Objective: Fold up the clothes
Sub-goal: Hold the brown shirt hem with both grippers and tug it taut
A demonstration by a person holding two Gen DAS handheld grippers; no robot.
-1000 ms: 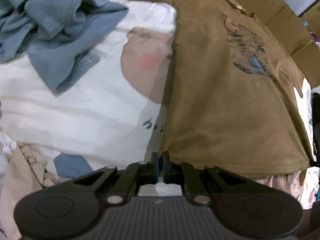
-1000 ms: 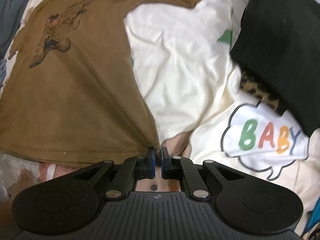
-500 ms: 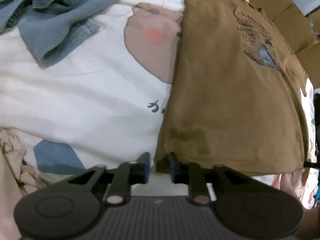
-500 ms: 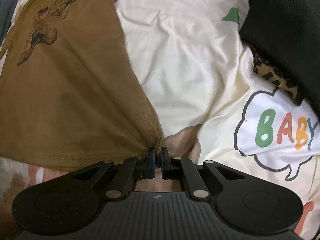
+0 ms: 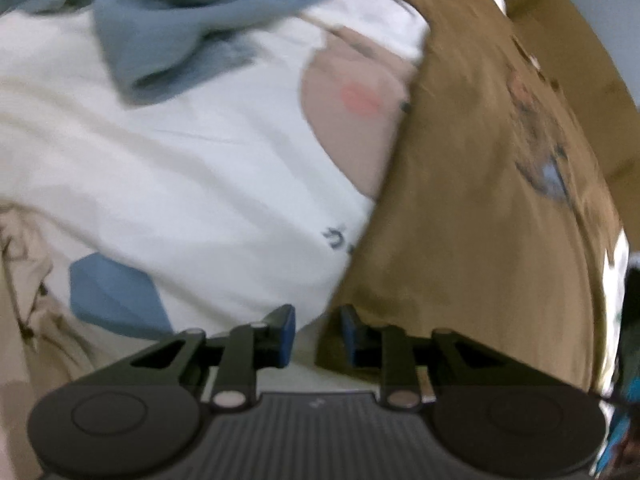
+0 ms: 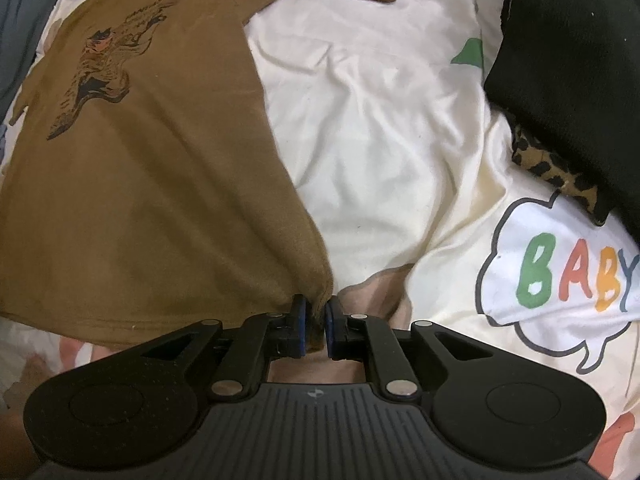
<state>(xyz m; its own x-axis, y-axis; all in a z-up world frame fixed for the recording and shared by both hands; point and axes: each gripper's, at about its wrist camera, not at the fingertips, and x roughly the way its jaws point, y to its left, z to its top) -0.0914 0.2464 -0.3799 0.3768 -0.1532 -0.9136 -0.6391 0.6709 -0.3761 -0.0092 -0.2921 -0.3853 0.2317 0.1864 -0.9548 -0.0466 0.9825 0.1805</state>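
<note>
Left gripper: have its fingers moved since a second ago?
Yes. The left gripper has just been opening, its fingers spreading outward from its ribbed base's centre; the brown T-shirt corner sits loose in the gap.

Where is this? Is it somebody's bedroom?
Probably a bedroom, yes. The brown T-shirt lies spread on a soft, wrinkled bedsheet printed with cartoons and the word BABY. More clothes are heaped around it, like the blue ones.
</note>
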